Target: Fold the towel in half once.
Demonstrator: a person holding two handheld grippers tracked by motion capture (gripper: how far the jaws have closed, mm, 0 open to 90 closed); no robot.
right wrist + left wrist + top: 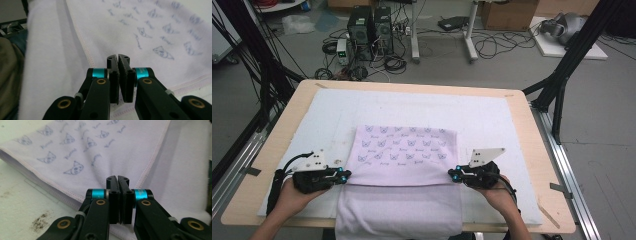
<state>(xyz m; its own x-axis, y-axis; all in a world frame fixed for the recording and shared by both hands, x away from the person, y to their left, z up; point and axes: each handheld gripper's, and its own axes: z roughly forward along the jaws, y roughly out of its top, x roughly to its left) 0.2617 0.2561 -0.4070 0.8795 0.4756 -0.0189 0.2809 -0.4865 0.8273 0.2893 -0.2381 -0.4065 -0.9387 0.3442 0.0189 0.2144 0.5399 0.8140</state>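
Up close, both tools point(117, 178) point(118, 58) pinch the towel's point(404, 150) edge.

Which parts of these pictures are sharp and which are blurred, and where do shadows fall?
High view: even, soft light, the towel and table fairly sharp. Left gripper view: the left gripper is sharp, the far cat prints blur. Right gripper view: the right gripper is sharp, far prints blur, and a soft shadow lies beside the towel's stitched edge.
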